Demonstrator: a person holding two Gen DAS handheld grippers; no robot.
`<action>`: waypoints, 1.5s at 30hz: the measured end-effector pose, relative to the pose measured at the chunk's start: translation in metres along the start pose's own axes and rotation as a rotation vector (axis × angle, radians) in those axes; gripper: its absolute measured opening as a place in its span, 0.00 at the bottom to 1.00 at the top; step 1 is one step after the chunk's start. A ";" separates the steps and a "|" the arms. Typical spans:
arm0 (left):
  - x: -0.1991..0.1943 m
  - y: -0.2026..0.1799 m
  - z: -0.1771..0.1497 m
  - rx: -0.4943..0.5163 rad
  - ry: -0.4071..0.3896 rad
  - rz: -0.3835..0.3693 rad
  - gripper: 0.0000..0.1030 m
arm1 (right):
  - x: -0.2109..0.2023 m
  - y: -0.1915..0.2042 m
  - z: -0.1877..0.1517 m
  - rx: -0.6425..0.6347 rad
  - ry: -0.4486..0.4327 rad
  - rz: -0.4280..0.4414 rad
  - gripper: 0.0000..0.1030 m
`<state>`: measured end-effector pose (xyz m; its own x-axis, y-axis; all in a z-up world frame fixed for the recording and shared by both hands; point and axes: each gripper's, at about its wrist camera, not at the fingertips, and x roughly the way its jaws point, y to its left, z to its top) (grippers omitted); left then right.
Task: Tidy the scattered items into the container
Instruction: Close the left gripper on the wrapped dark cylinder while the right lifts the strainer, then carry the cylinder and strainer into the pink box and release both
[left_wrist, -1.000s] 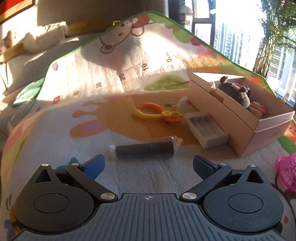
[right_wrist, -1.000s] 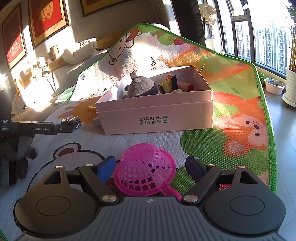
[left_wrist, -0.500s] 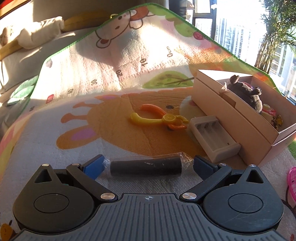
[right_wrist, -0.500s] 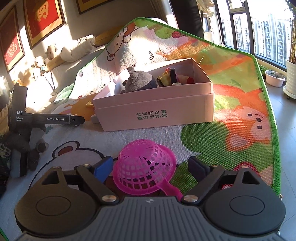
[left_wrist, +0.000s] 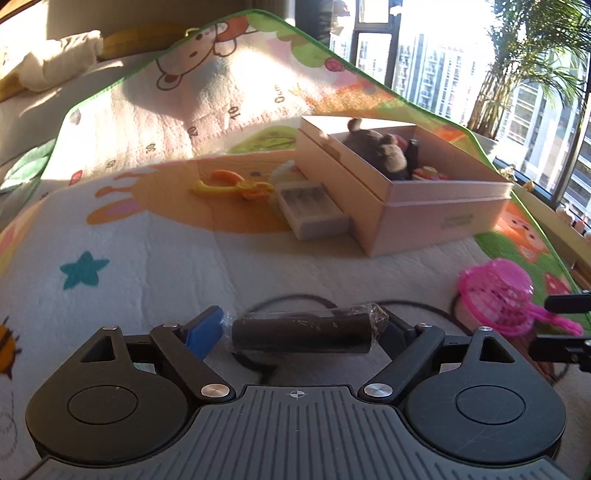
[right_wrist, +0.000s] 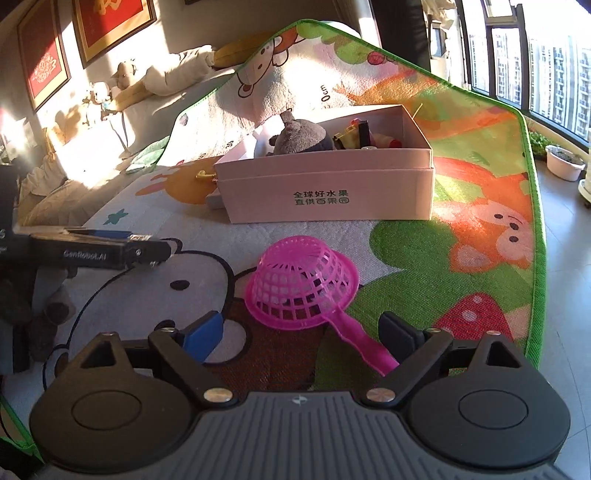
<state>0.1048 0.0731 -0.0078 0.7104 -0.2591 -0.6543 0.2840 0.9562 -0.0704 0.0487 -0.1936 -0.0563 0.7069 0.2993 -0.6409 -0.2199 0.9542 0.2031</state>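
A black cylinder (left_wrist: 301, 334) in clear wrap spans my left gripper (left_wrist: 301, 319). Its jaws are closing, both pads touch the wrapped ends, and the cylinder hangs just above the mat. The pink cardboard box (left_wrist: 443, 206) stands ahead to the right with a grey plush (left_wrist: 380, 151) and small toys inside. A pink plastic strainer (right_wrist: 303, 280) lies upside down on the mat. Its handle runs back between the fingers of my right gripper (right_wrist: 299, 320), whose jaws are opening and touch nothing. Yellow-orange toy pliers (left_wrist: 232, 184) and a grey tray (left_wrist: 310, 214) lie left of the box.
Everything rests on a cartoon play mat (right_wrist: 461, 229) with a green edge. Bare floor and a white tub (right_wrist: 565, 166) are to the right, cushions and soft toys (right_wrist: 166, 74) behind. My left gripper (right_wrist: 147, 251) reaches in from the left in the right wrist view.
My left gripper closed on the black cylinder and carried it back and to the right, bringing the strainer into view. The right gripper's jaws spread a little wider.
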 end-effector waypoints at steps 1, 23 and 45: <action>-0.004 -0.005 -0.005 0.002 -0.003 -0.006 0.89 | -0.002 0.001 -0.003 0.003 0.002 0.004 0.91; -0.016 -0.009 -0.021 0.018 -0.022 -0.100 1.00 | 0.033 0.034 0.017 -0.265 0.046 -0.034 0.90; -0.024 -0.064 0.001 0.264 -0.080 -0.096 0.87 | -0.031 -0.005 0.031 -0.080 -0.054 0.018 0.78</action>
<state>0.0705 0.0178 0.0128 0.7179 -0.3664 -0.5919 0.5027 0.8611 0.0766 0.0490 -0.2073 -0.0144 0.7371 0.3179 -0.5964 -0.2844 0.9464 0.1530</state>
